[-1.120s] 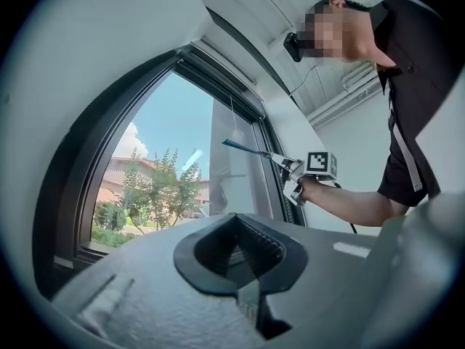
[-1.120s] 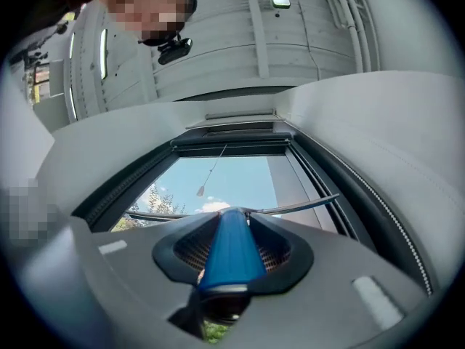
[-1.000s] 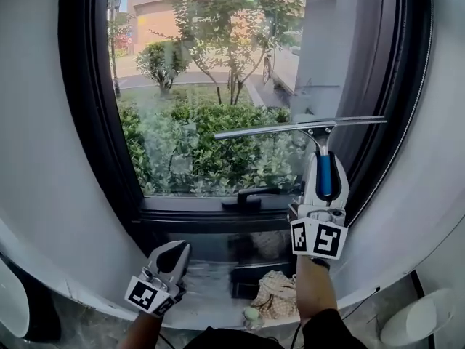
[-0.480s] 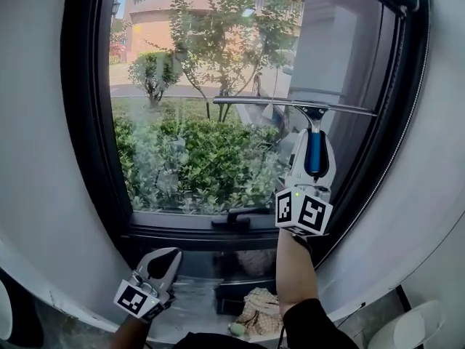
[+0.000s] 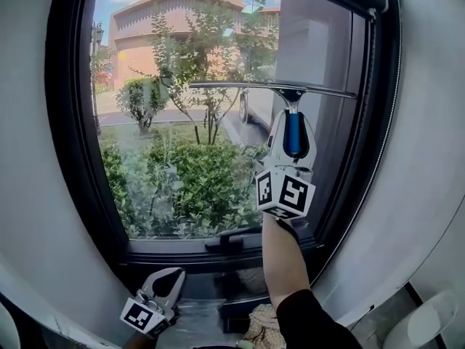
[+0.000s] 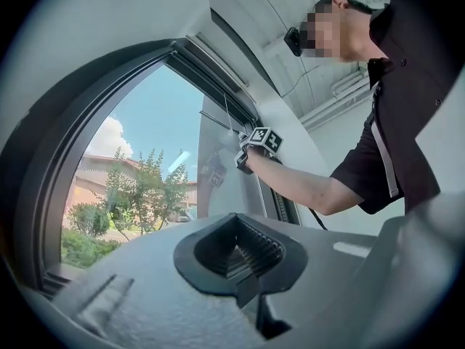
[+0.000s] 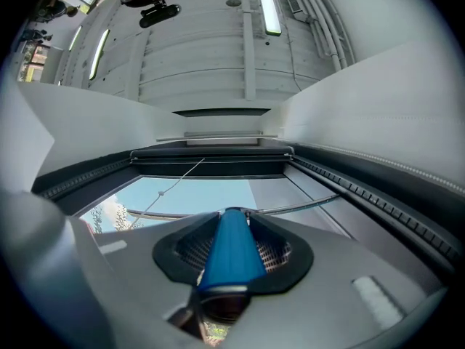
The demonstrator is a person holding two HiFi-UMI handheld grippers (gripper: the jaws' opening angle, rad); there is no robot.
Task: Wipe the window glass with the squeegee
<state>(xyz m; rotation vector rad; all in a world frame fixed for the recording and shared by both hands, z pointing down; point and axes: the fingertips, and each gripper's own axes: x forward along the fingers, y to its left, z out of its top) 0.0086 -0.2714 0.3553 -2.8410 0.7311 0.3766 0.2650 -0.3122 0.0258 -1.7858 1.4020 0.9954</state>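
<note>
The right claw (image 5: 291, 137) is clamped on the blue handle of the metal-bladed squeegee (image 5: 272, 87), whose blade lies level, high on the dark-framed window glass (image 5: 182, 137). The left claw (image 5: 168, 281), pinched together and empty, hangs low below the sill, and the hand holding it is cut off by the picture's edge.

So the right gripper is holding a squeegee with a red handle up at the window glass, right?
Not quite: the handle is blue, not red. The right gripper view shows it clamped between the jaws. The rest holds: the right gripper holds the squeegee up at the window glass.
</note>
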